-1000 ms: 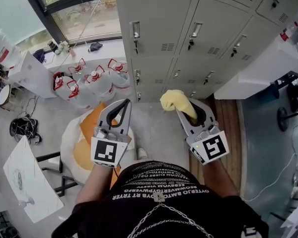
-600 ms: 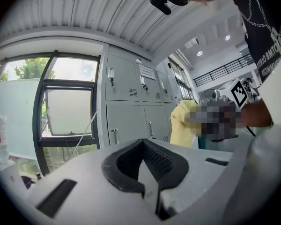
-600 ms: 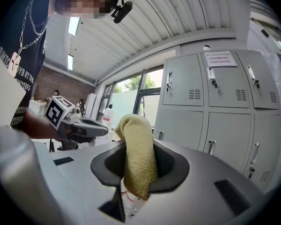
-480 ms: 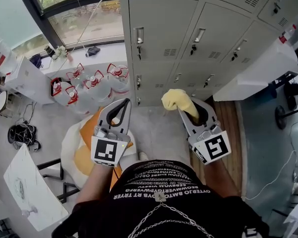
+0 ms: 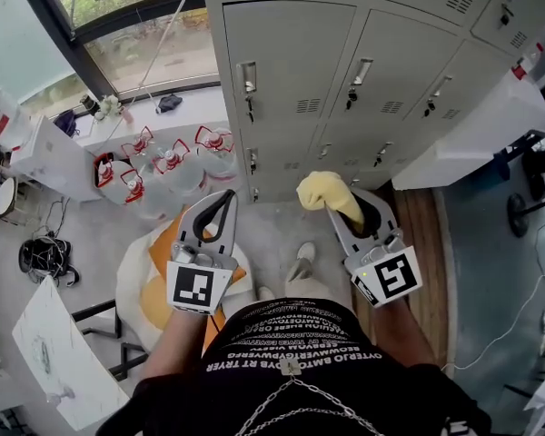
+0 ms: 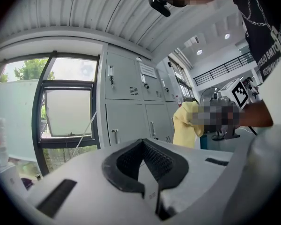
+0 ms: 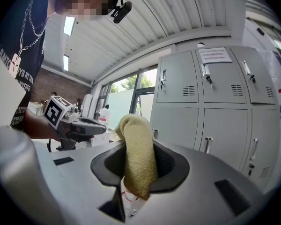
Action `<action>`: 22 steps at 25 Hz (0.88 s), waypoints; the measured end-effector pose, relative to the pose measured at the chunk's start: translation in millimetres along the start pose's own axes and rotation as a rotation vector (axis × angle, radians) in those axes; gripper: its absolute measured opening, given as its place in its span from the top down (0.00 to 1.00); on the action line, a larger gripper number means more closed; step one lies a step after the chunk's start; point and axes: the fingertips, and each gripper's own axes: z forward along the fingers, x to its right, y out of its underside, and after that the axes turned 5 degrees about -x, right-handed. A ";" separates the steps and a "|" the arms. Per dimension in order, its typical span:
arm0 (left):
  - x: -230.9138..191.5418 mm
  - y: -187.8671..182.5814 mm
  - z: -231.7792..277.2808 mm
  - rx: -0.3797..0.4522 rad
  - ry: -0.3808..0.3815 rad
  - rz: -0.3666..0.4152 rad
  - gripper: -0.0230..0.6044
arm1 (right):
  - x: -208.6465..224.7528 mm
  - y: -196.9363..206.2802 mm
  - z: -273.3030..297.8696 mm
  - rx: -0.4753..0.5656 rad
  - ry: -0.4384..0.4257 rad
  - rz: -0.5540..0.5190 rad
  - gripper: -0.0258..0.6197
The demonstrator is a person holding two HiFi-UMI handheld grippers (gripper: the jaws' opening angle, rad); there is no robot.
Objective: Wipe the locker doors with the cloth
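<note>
The yellow cloth (image 5: pixel 325 192) is pinched between the closed jaws of the right gripper (image 5: pixel 338 205), held in front of the lowest grey locker doors (image 5: pixel 291 53) and not touching them. A white notice (image 7: pixel 214 55) is stuck high on one door, its print too small to read. The left gripper (image 5: pixel 225 194), jaws together on nothing, hangs beside the cloth, also short of the lockers. Left of the lockers stand red-capped water jugs (image 5: pixel 173 157) under a window (image 5: pixel 136 25).
</note>
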 end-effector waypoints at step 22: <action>-54.3 9.3 101.4 -0.053 -0.144 -0.025 0.96 | 83.2 -0.9 117.8 0.036 -0.189 -0.009 0.82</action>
